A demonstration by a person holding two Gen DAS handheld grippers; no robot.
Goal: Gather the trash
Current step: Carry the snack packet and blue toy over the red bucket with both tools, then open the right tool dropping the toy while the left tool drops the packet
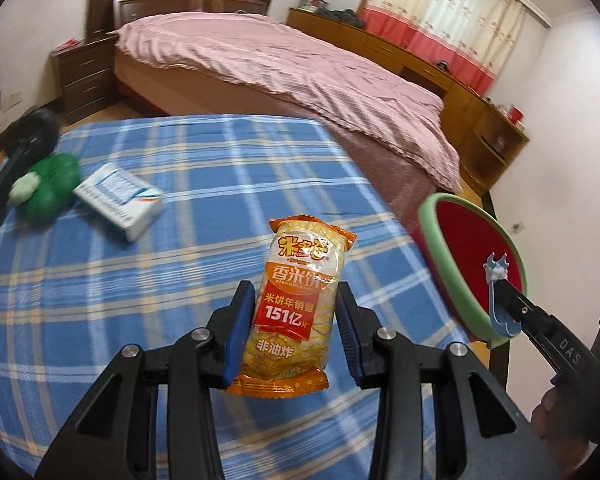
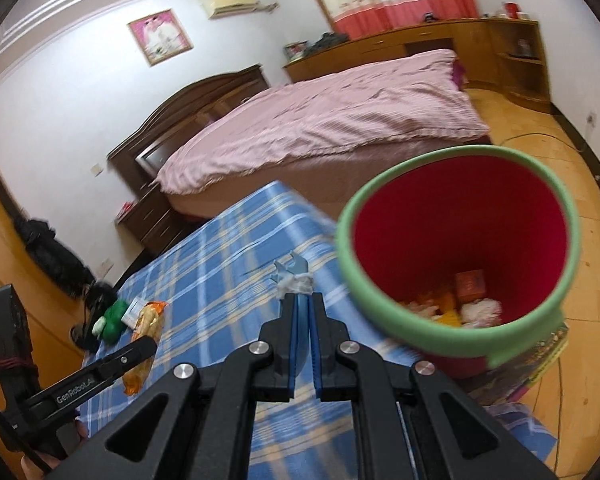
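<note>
My left gripper (image 1: 294, 300) is shut on an orange and yellow rice cracker packet (image 1: 296, 264), held upright above the blue plaid tablecloth (image 1: 120, 312). In the right wrist view the same packet (image 2: 146, 320) shows at the lower left. My right gripper (image 2: 302, 300) is shut on a thin light blue plastic piece (image 2: 292, 270) with a forked tip and a white wad stuck to it. That piece hangs just left of a red bin with a green rim (image 2: 364, 292). Several wrappers (image 2: 470, 284) lie inside the bin. In the left wrist view the right gripper (image 1: 500, 292) and its blue piece (image 1: 496, 272) sit in front of the bin (image 1: 440, 264).
A white box (image 1: 120, 200) and a green plush toy (image 1: 48, 188) lie on the cloth at the far left. Beyond the table stands a bed with a pink cover (image 1: 280, 60). The bin stands off the table's right edge, over wooden floor (image 2: 580, 340).
</note>
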